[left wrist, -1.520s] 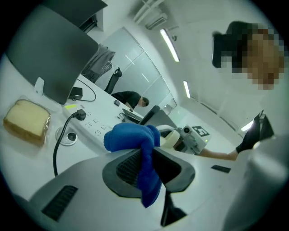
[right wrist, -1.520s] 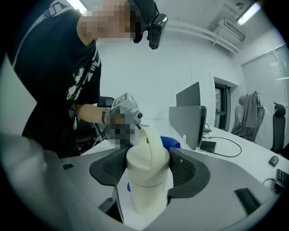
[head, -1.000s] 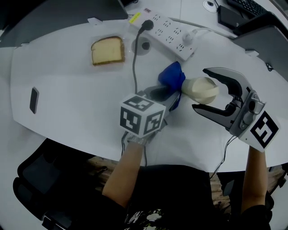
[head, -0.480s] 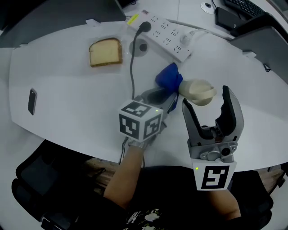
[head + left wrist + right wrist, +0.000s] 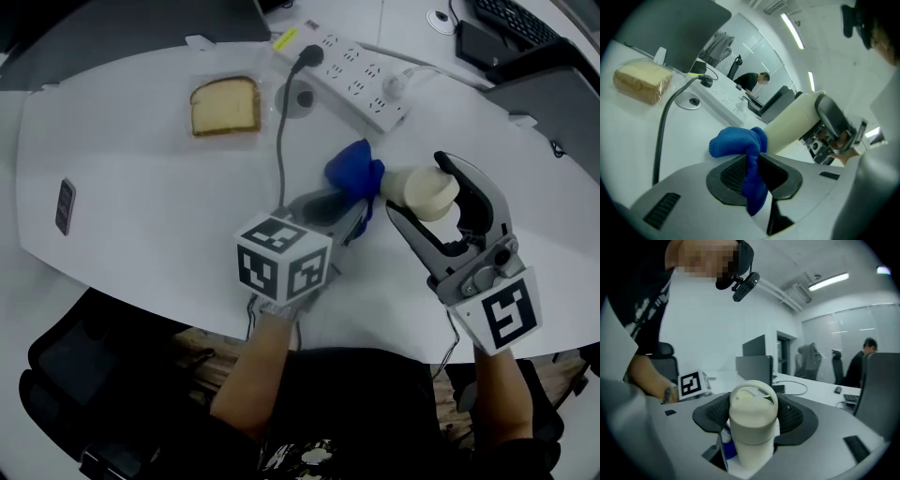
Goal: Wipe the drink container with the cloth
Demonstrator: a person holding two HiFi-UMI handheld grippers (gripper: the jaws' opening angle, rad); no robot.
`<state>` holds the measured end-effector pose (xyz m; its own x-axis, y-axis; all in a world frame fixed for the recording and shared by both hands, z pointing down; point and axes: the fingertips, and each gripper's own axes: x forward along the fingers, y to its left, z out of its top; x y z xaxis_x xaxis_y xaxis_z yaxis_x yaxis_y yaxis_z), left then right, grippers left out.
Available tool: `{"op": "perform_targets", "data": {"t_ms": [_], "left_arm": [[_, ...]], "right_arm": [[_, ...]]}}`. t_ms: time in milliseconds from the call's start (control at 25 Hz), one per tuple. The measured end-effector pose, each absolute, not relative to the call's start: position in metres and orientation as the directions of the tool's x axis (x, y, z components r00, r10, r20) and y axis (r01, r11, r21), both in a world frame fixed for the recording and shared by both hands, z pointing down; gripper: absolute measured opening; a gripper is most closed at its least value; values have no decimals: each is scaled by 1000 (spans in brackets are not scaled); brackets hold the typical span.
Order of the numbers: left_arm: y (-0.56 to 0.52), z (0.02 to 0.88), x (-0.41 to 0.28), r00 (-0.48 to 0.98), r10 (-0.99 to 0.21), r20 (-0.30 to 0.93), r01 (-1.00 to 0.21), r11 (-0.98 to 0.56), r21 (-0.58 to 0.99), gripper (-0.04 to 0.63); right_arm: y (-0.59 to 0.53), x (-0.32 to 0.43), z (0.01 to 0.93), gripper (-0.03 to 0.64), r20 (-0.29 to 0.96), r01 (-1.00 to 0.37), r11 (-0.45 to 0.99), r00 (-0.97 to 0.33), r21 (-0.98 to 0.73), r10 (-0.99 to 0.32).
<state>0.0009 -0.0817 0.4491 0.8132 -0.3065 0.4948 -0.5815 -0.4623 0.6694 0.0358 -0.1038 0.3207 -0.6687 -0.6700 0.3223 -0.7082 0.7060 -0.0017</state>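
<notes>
On the white counter [image 5: 141, 206], right of its middle, the cream drink container [image 5: 424, 190] lies on its side. It looks rigid, smooth and likely light, best gripped across the cap end. The right gripper [image 5: 415, 186], beside it half a second ago, now clasps that end in its jaws. The left gripper [image 5: 349, 208] pinches the soft blue cloth [image 5: 353, 169] against the container's base.

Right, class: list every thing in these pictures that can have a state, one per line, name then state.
left gripper, shut on the cloth
right gripper, shut on the drink container
cloth, bunched up, touching the container
drink container, lying on its side, lid on
power strip, a black and a white plug in it
bread slice, lying flat in clear wrap
phone, lying flat, screen dark
</notes>
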Motion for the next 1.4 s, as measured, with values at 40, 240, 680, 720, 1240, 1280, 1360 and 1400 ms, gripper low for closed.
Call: {"op": "perform_targets", "data": {"t_ms": [40,240,680,720,1240,1280,1360,1400], "left_arm": [[-83,442,-3,814,-316,487,-580,-466,668,69],[-102,360,-6,877,-388,282,-455,-486,746,69],[-114,433,7,818,-296,493,-573,-494,654,61],[-113,443,8,800,-284,529,-593,-505,627,61],[-110,467,8,757,-307,577,-643,-506,574,67],[-111,466,8,754,-313,578,-648,-503,572,67],[-112,466,9,746,-329,579,-658,-498,565,67],[-112,466,10,742,-337,579,-663,-497,560,67]], "right_arm": [[-101,33,322,287,337,-617,787,-743,-10,-579],[-86,17,322,287,388,-181,983,-909,-38,-153],[-87,12,319,287,331,-148,987,-936,-65,-119],[-88,10,318,287,326,-145,988,-938,-55,-120],[-86,26,251,290,46,-704,679,-687,208,-726],[-84,30,254,290,37,-767,604,-612,217,-790],[-87,39,268,290,54,-863,462,-462,202,-885],[-90,43,276,290,69,-894,408,-402,183,-913]]}}
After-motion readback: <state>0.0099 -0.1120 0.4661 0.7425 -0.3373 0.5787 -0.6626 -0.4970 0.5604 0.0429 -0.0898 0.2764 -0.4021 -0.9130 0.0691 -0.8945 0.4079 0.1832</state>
